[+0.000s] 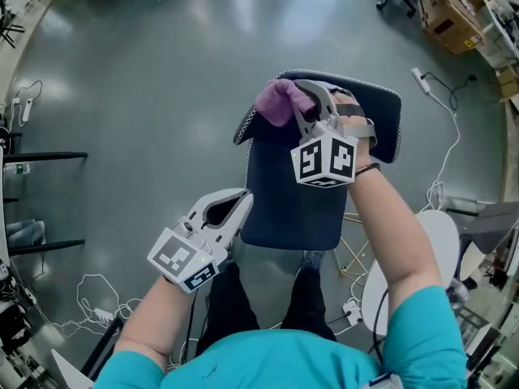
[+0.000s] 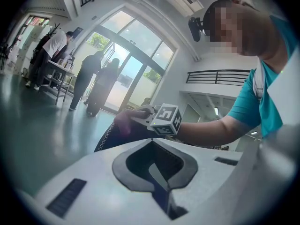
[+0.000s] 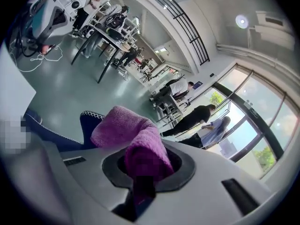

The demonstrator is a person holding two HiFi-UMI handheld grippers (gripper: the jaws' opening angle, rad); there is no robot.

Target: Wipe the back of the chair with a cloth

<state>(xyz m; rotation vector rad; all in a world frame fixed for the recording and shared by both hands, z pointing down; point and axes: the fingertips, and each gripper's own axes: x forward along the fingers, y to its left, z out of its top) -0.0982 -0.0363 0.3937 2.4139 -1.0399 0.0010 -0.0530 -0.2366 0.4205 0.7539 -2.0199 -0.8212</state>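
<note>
Over the top edge of the dark blue chair back (image 1: 288, 201), your right gripper (image 1: 306, 102) is clenched on the purple cloth (image 1: 278, 102). Your left gripper (image 1: 242, 203) sits just beside the chair, jaws together and empty. Press the cloth flat and wipe downward in overlapping strokes.

Head view looks steeply down; both gripper views face outward, perhaps sharing the chair (image 1: 288, 201).

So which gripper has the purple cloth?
The right gripper, up over the chair, is shut on the purple cloth. The left gripper is lower beside the chair, shut with nothing in it.
</note>
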